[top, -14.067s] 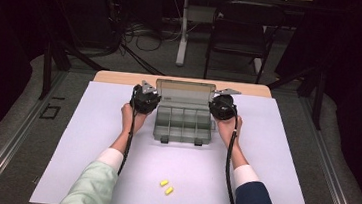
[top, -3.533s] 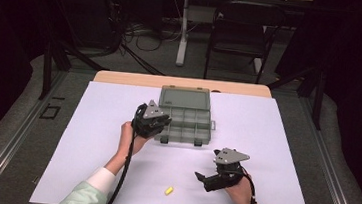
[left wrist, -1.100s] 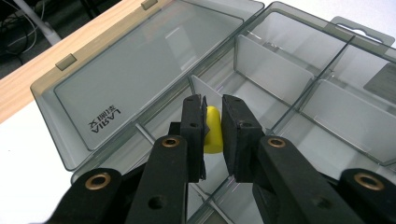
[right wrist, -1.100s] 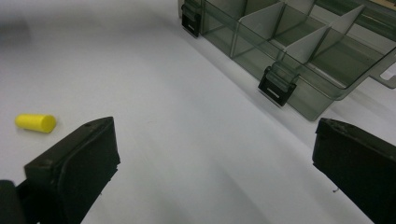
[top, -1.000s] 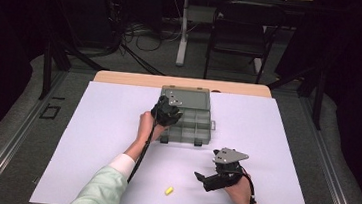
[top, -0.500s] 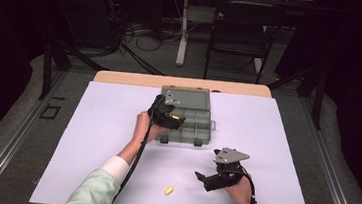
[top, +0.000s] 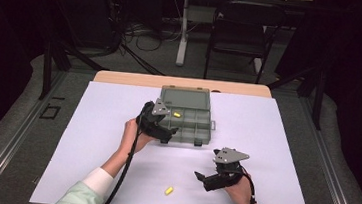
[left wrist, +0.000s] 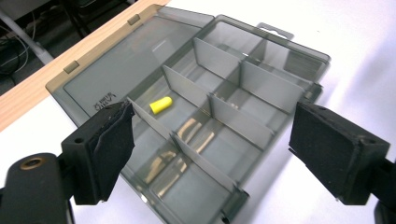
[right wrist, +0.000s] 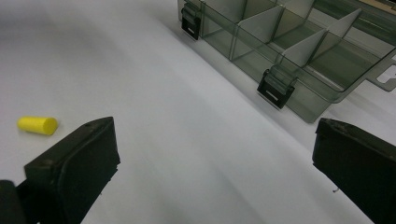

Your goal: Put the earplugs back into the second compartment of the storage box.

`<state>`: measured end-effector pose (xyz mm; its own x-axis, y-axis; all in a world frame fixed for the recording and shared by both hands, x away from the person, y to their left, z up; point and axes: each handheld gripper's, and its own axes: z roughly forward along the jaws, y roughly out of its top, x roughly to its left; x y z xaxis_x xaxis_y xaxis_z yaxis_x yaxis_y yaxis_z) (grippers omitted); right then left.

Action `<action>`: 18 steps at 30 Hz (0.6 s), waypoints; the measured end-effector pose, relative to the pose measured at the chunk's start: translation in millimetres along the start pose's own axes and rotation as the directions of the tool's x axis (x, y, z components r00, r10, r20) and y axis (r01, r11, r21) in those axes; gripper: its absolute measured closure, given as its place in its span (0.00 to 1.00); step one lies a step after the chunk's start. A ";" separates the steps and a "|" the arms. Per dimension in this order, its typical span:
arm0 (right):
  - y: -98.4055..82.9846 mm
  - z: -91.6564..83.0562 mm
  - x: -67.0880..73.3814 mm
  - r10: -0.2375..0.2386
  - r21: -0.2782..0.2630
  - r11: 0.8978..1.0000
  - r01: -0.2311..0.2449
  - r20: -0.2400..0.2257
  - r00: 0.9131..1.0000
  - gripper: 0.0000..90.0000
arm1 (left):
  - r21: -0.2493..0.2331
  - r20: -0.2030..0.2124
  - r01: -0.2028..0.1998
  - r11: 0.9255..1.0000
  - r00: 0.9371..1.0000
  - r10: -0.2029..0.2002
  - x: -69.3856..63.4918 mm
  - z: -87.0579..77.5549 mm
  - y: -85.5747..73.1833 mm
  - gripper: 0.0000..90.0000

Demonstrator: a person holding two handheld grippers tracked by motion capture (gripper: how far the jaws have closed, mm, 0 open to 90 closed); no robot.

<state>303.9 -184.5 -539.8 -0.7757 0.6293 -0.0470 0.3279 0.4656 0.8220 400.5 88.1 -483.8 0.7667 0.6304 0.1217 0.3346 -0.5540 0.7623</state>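
Earplug one lies in the organizer box, in a compartment of the row next to the open lid, at the box's left end as the high view shows it. In the left gripper view this yellow earplug rests on the compartment floor, on its side, clear of the dividers. Earplug two lies on the white table cover near the front edge, well apart from the box.

Left gripper is over the box's front-left corner. Its jaws have just been opening and now stand wide, with nothing between the pads; the box lies below them.

Right gripper rests low on the table cover, front right of the box, pointing toward earplug two. Its jaws are spread wide and empty. In the right gripper view, earplug two lies just outside the left jaw, not touching it, and the box's two front latches show ahead.
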 end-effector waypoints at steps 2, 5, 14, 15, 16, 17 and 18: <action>0.0 -0.2 -0.2 0.001 0.001 1.000 -0.001 0.000 1.000 0.00 | -0.004 0.004 0.000 1.000 1.000 0.000 -2.5 -4.1 -3.7 0.13; 0.0 -0.2 -0.3 0.000 0.001 1.000 0.000 0.001 1.000 0.00 | -0.007 0.000 -0.009 1.000 1.000 0.009 -8.0 -9.9 -10.1 0.12; 0.1 0.1 0.6 0.001 0.000 1.000 -0.001 -0.001 1.000 0.00 | -0.016 0.008 -0.017 1.000 1.000 0.017 -23.9 -19.2 -34.7 0.07; 0.0 0.3 0.7 0.002 0.002 1.000 -0.002 -0.001 1.000 0.00 | -0.019 0.008 -0.013 1.000 1.000 0.013 -25.4 -20.3 -37.1 0.07; 0.0 0.4 0.8 0.002 0.003 1.000 -0.002 0.000 1.000 0.00 | -0.020 0.008 -0.014 1.000 1.000 0.015 -26.6 -21.5 -39.4 0.06; 0.0 0.4 0.9 0.003 0.002 1.000 -0.003 -0.001 1.000 0.00 | -0.023 0.008 -0.012 1.000 1.000 0.012 -28.2 -22.4 -41.7 0.06; 0.1 0.3 1.0 0.001 0.004 1.000 -0.001 0.001 1.000 0.00 | -0.023 0.010 -0.011 1.000 1.000 0.012 -29.7 -22.9 -43.9 0.06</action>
<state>303.3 -183.6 -540.0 -0.7749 0.6304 -0.0462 0.3312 0.4672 0.8198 350.5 106.1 -506.4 0.7760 0.6184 0.1242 0.3131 -0.5486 0.7753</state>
